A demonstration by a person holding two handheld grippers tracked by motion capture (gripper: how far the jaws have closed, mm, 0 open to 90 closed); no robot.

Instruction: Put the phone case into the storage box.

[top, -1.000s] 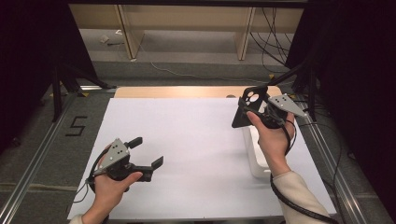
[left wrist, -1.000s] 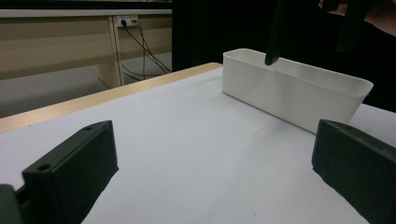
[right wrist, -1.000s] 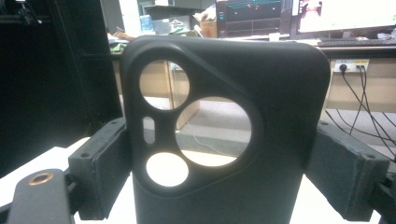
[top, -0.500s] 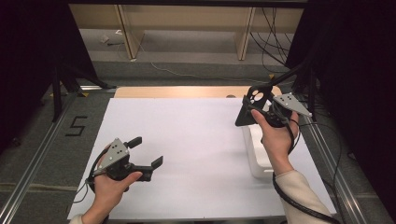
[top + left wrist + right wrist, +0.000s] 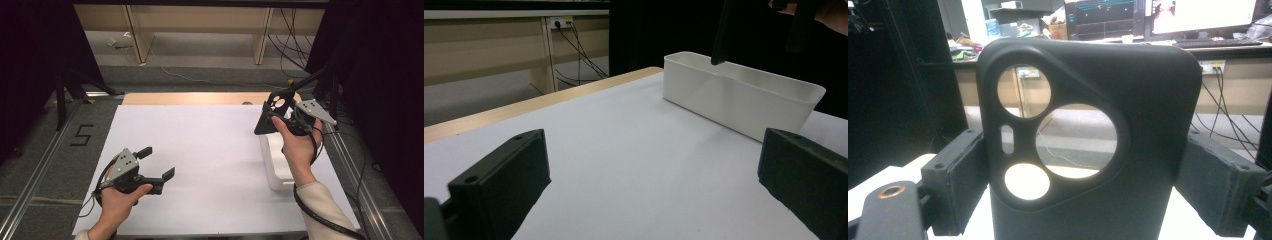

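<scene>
A black phone case (image 5: 272, 111) with round camera cut-outs is held upright above the far end of a white bin (image 5: 274, 167). My right gripper (image 5: 285, 121) is shut on it, and in the right gripper view the case (image 5: 1148, 125) stands between the two pads (image 5: 955, 185), which press on its side edges. My left gripper (image 5: 157, 163) hovers low over the white mat (image 5: 210, 150) at the near left, open and with nothing in it. In the left gripper view its jaws stand wide apart (image 5: 651, 190), facing the bin (image 5: 734, 95), with the case's lower edge (image 5: 719, 35) hanging above it.
The white mat covers most of the table, with a strip of bare wood (image 5: 200, 98) at its far edge. Metal rails (image 5: 40, 180) run along both sides. Dark curtains and cables (image 5: 295, 30) stand behind, and a cable trails from the right gripper along the forearm.
The right hand has shifted and turned slightly to the right with the case still gripped. The left hand and its gripper have not moved.
</scene>
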